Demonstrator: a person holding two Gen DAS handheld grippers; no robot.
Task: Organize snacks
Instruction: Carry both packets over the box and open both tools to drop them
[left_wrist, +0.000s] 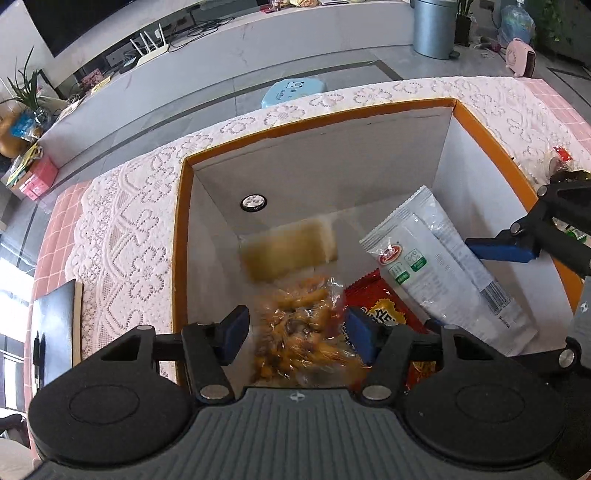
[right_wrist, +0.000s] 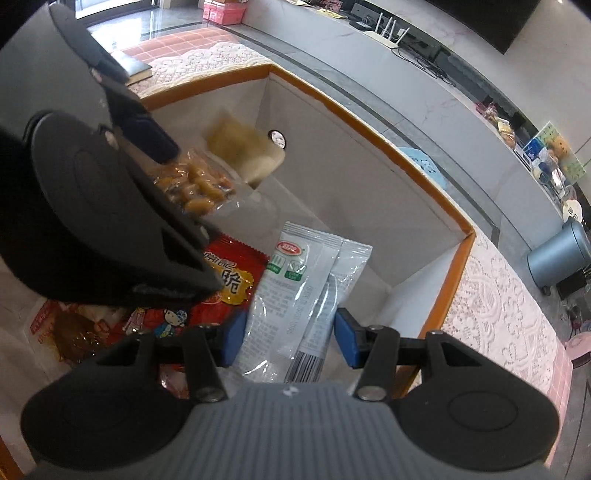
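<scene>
An orange-rimmed box with white walls sits on a lace cloth. Inside lie a clear bag of orange-brown snacks, a red packet, white packets with green marks and a blurred tan packet near the back wall. My left gripper is open above the snack bag, apart from it. My right gripper is open, its pads on either side of the white packets without clamping them; one of its fingers shows in the left view.
A round metal fitting sits in the box's back wall. A dark notebook with pens lies left of the box on the cloth. More wrapped snacks lie outside the box near me. A blue stool stands beyond the table.
</scene>
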